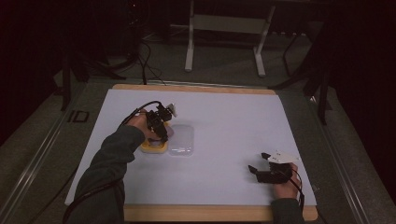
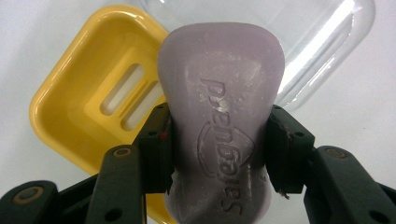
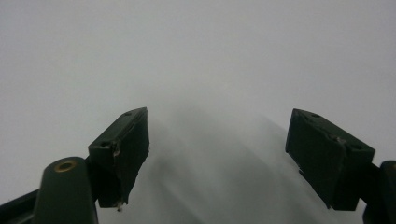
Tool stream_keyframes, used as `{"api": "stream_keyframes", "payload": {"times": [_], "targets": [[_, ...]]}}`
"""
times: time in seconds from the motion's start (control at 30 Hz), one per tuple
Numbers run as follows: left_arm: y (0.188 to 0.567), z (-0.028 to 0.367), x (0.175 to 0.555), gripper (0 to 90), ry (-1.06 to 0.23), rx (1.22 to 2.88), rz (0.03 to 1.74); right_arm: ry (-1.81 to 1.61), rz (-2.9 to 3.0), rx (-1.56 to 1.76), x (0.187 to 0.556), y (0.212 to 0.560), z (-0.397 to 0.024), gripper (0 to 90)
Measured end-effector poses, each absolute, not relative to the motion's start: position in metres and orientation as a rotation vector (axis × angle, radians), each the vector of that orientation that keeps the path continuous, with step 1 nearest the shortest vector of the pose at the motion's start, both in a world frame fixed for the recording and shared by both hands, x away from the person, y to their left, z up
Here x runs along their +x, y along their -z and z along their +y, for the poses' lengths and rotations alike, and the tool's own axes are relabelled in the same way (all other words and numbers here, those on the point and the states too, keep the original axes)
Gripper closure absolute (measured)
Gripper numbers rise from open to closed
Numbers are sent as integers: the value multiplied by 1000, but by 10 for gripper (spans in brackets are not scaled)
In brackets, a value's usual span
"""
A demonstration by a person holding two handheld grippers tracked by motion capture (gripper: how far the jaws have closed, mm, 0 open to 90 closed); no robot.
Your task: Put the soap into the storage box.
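Your left gripper (image 2: 219,154) has its jaws clamped across the waist of the soap (image 2: 219,93), long axis running straight out from them. The yellow dish (image 2: 70,102) sits below and to the left in the left gripper view, so I'd shift that way before lowering. The clear lid (image 2: 327,42) is beside the dish. Your right gripper (image 3: 217,154), jaws wide and empty, idles well apart on the bench (image 1: 224,112).

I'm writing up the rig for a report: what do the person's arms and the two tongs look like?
Both tongs are black with blocky flat-faced jaws on hinged links with brass-coloured pivot pins. The left tongs trail a black cable looped over the hand; the right tongs carry a pale three-cornered plate on top and a thin dark cable. Both forearms wear dark grey-green sleeves.
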State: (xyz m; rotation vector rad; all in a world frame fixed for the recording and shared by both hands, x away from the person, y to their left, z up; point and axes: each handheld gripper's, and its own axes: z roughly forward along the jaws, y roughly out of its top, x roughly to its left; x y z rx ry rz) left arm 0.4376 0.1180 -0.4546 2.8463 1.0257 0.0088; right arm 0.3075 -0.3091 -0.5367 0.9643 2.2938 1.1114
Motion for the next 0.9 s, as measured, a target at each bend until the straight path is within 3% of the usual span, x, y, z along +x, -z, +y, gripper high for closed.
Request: {"api": "stream_keyframes", "payload": {"times": [0.9], "targets": [[458,136,448,499,-28,2729,1245,-1110,2294,963,308,537,-309,212]]}}
